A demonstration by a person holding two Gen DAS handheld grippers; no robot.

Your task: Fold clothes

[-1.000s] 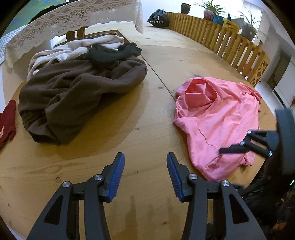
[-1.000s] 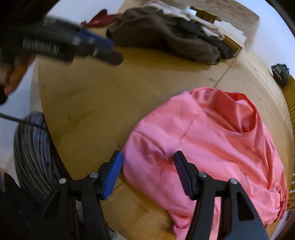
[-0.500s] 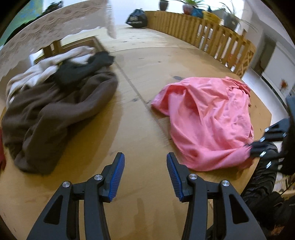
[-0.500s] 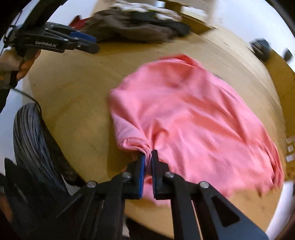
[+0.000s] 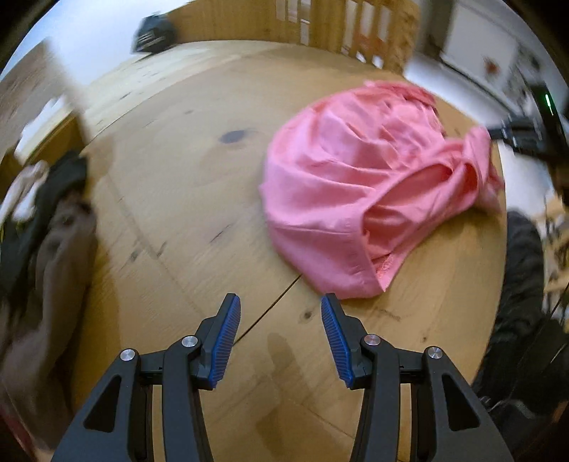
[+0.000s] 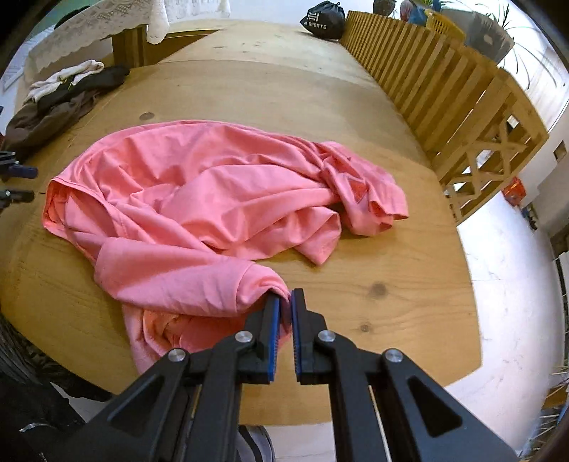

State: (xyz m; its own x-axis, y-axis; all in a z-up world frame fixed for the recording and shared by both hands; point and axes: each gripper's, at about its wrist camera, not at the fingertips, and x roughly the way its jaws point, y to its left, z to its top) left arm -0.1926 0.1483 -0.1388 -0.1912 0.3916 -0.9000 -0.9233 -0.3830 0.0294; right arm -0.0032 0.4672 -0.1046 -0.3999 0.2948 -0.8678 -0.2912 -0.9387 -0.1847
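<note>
A crumpled pink shirt (image 6: 199, 192) lies on the round wooden table (image 6: 391, 270). My right gripper (image 6: 284, 302) is shut on a bunched edge of the pink shirt near the table's front edge, and the cloth trails away from its blue pads. In the left wrist view the pink shirt (image 5: 341, 184) is ahead and to the right. My left gripper (image 5: 280, 309) hangs open over bare wood just short of the shirt's near hem, with nothing between its fingers. The right gripper's body (image 5: 522, 131) shows blurred at the far right edge.
A pile of brown, black and cream clothes (image 6: 60, 103) sits at the table's far left. A wooden slatted railing (image 6: 444, 81) runs along the right side. A black sports bag (image 6: 323, 21) stands at the back. A lace-covered table (image 6: 89, 32) is behind the pile.
The right gripper closed on the shirt's edge and dragged it across the table, bunching the cloth. The left gripper swung right, from facing the brown pile to facing the shirt.
</note>
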